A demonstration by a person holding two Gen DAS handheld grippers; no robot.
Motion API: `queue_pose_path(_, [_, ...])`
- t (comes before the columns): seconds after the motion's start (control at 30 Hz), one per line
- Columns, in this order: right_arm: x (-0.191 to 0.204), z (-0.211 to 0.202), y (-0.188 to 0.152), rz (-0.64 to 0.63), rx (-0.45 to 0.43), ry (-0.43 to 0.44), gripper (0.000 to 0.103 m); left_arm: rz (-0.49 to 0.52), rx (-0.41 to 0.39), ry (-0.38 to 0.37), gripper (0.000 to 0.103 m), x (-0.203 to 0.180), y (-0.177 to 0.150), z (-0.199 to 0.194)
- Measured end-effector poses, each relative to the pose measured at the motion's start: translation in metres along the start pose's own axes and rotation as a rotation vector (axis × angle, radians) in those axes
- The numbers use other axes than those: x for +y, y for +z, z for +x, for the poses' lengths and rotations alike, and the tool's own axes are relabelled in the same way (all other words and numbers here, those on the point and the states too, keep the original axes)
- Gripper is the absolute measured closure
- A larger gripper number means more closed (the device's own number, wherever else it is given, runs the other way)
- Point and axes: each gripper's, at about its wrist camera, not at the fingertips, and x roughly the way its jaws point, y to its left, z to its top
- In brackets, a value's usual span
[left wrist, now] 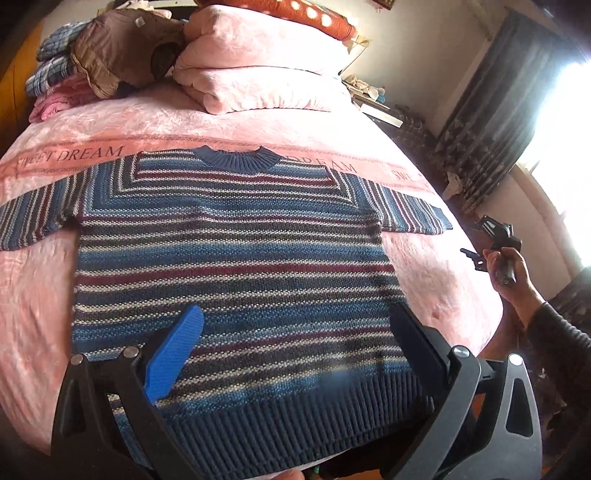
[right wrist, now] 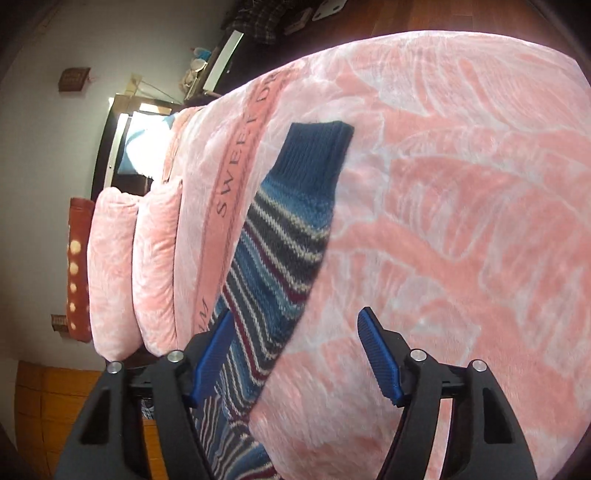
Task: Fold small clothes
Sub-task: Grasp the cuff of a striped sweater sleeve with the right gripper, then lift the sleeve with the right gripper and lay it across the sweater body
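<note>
A small knitted sweater (left wrist: 236, 251) with blue, maroon and white stripes lies flat and face up on the pink blanket (left wrist: 37, 288), collar away from me and both sleeves spread out. My left gripper (left wrist: 299, 325) hovers open above the lower body, just past the ribbed hem (left wrist: 295, 428). Off the bed's right side, a hand (left wrist: 513, 269) holds my right gripper (left wrist: 491, 240) beyond the right sleeve. In the right wrist view that sleeve (right wrist: 273, 251) runs away from me, ending in its dark blue cuff (right wrist: 317, 147). The right gripper (right wrist: 295, 317) is open above the sleeve's edge, nothing between its fingers.
A pile of clothes (left wrist: 92, 62) and a folded pink blanket (left wrist: 258, 70) sit at the head of the bed, with a red spotted pillow (left wrist: 306, 14) behind. A dark curtain (left wrist: 491, 122) and a bright window are to the right. Wooden floor (right wrist: 443, 18) lies beyond the bed edge.
</note>
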Motion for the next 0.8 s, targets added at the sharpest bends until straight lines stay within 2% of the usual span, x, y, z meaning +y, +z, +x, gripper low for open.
queue_pose_path(0.03, [-0.001, 0.007, 0.014, 0.005, -0.010, 0.012, 0.041, -0.018, 0.002, -0.013, 0.003, 0.001, 0.001, 0.006])
queue_pose_path(0.1, [-0.002, 0.020, 0.034, 0.011, -0.016, 0.024, 0.051, -0.046, 0.008, -0.032, 0.003, 0.003, 0.003, 0.017])
queue_pose_path(0.33, [-0.015, 0.057, 0.072, 0.039, -0.042, -0.021, 0.052, -0.136, 0.059, -0.048, 0.003, 0.013, 0.006, 0.055])
queue_pose_path(0.43, [-0.014, 0.064, 0.078, 0.023, -0.052, -0.007, 0.052, -0.184, 0.089, -0.081, 0.003, 0.018, 0.006, 0.069])
queue_pose_path(0.53, [-0.011, 0.068, 0.084, 0.006, -0.054, -0.009, 0.057, -0.241, 0.117, -0.117, 0.003, 0.028, 0.002, 0.081])
queue_pose_path(0.6, [-0.006, 0.069, 0.085, -0.018, -0.059, -0.027, 0.076, -0.296, 0.134, -0.141, 0.003, 0.035, -0.001, 0.086])
queue_pose_path(0.67, [0.004, 0.065, 0.083, -0.061, -0.081, -0.045, 0.086, -0.347, 0.141, -0.163, 0.003, 0.042, -0.002, 0.088])
queue_pose_path(0.8, [0.046, 0.047, 0.068, -0.166, -0.116, -0.025, 0.089, -0.375, 0.122, -0.158, 0.003, 0.051, -0.002, 0.077])
